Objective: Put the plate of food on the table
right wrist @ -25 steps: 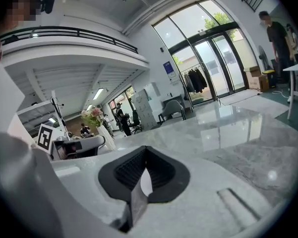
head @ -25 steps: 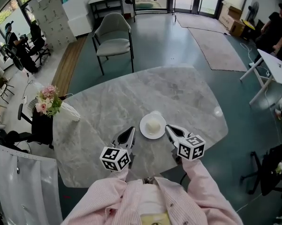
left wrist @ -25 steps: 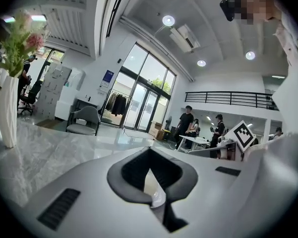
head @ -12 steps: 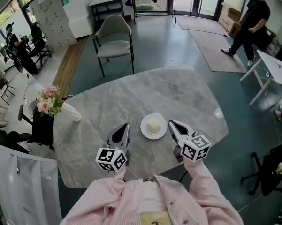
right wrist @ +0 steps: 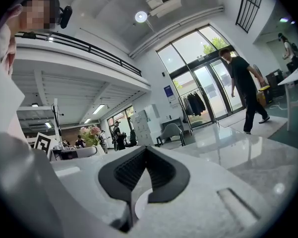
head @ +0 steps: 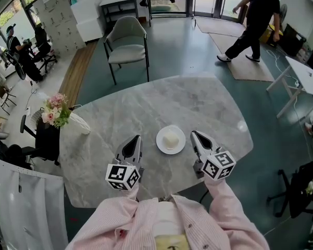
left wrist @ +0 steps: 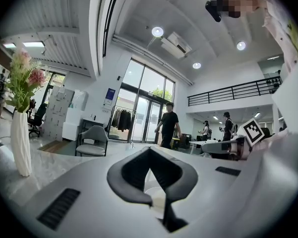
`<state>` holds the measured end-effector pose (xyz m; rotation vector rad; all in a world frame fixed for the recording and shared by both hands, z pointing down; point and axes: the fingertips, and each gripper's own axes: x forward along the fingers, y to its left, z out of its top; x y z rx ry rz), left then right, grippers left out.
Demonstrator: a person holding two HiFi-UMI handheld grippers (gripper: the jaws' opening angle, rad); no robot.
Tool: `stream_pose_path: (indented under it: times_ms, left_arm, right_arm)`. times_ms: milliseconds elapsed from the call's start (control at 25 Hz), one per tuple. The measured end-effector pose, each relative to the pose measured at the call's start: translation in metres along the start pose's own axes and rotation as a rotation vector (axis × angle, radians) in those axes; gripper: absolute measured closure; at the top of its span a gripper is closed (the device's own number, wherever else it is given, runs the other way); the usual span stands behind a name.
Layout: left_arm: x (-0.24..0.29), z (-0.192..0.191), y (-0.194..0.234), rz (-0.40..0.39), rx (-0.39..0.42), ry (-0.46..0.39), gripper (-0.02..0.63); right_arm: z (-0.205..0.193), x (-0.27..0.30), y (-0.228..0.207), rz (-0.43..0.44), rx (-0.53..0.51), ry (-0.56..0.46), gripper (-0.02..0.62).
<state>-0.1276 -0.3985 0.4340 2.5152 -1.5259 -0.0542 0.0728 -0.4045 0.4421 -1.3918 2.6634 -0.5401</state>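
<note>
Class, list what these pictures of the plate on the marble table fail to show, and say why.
- What the food is: head view, a white mound too small to identify.
- Most of the plate: both gripper views, behind the jaws in front.
- The table's near edge: head view, covered by pink sleeves.

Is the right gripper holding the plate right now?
No, in the head view the plate sits on the table, apart from the right gripper, whose jaws are together on nothing.
</note>
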Motion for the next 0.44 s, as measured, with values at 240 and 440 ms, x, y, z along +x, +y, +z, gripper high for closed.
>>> stream_pose_path:
  times_ms: [240,440]
  left_arm:
    - [-0.003,-0.001,0.005,0.026,0.003,0.001,0.611]
    - [-0.001,-0.002,0.009,0.039,0.004,0.003,0.611]
  right_arm:
    - [0.000,-0.003,-0.006,-0.034,-0.004,-0.010,0.591]
    - [0.001,-0.003,-0.013,-0.051,0.001,-0.015,0.591]
